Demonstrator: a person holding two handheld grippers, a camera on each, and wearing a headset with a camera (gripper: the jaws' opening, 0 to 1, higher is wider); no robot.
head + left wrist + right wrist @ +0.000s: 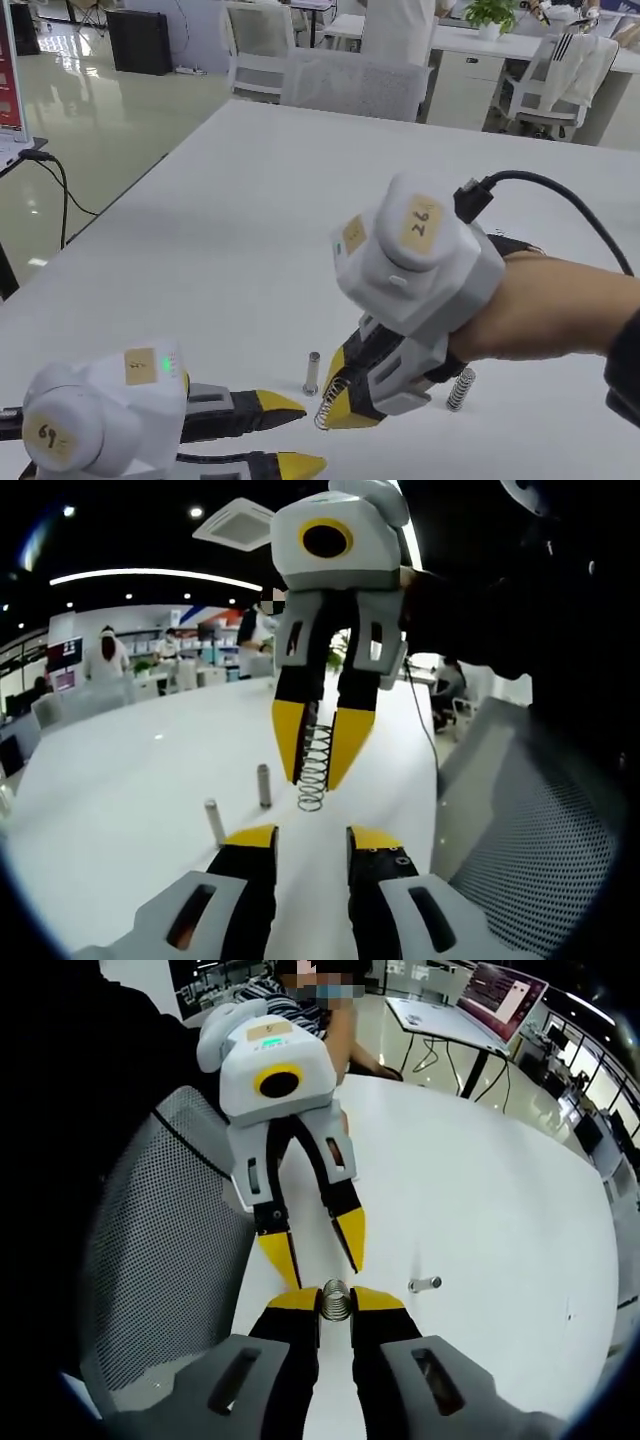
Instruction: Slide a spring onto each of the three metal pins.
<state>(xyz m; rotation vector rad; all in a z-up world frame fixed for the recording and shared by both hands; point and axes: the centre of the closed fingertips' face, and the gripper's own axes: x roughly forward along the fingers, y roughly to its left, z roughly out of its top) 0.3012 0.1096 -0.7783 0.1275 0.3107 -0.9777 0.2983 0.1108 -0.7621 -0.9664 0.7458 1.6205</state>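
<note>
Right gripper [338, 398] jaws were nearly closed, pinching 1 spring [314, 768] across its coils. The grip was toward the upper end, and the lower end hung free just above the table [250, 200].

Left gripper [312, 837] jaws stood partly open with nothing between them, tips facing the held spring from the near left.

1 upright pin [312, 372] stood just left of the held spring, apart from it and bare. The left gripper view showed a 2nd pin [214, 820] beside it, also bare.

A spare spring [460, 388] sat on the table to the right of the right gripper.

Handling, my read:
- The spring looked light and thin-wired, soft along its axis and prone to bending sideways.
- A hard pinch could squash the coils or shoot it out of the jaws.
- Best hold is light, on the middle-to-upper coils, leaving the bottom opening clear for the pin tip.
- Keep the spring axis in line with the pin.
- Couldn't tell whether the pins were fixed, so a side knock might topple 1.
</note>
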